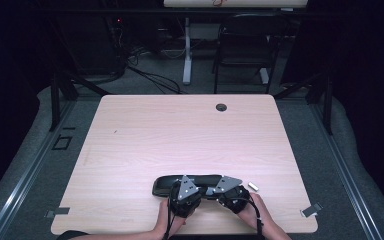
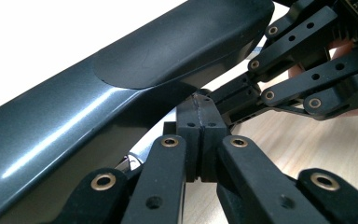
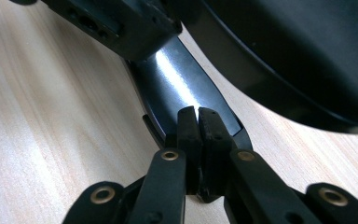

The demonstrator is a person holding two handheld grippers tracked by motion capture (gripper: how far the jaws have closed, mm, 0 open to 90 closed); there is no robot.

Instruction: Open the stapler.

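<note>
case (image 1: pixel 180 181): dark grey and shiny, you can see a white streak of light on it
left gripper (image 1: pixel 188 196): black, with a grey plate on top
right gripper (image 1: pixel 223 191): black, with gold rings on your jaws
table (image 1: pixel 180 130): light wood with thin stripes
small piece (image 1: pixel 253 186) at 3 o'clock from the case: silver

The long dark case (image 2: pixel 121 79) looks like smooth moulded plastic, glossy grey with a soft sheen and one matt oval patch. The table (image 1: pixel 180 135) is pale wood-grain laminate, smooth and matt. At 3 o'clock of the case lies a small shiny metallic piece (image 1: pixel 253 186). The gripper links look like matt black plastic with brass-coloured rivets.
</note>
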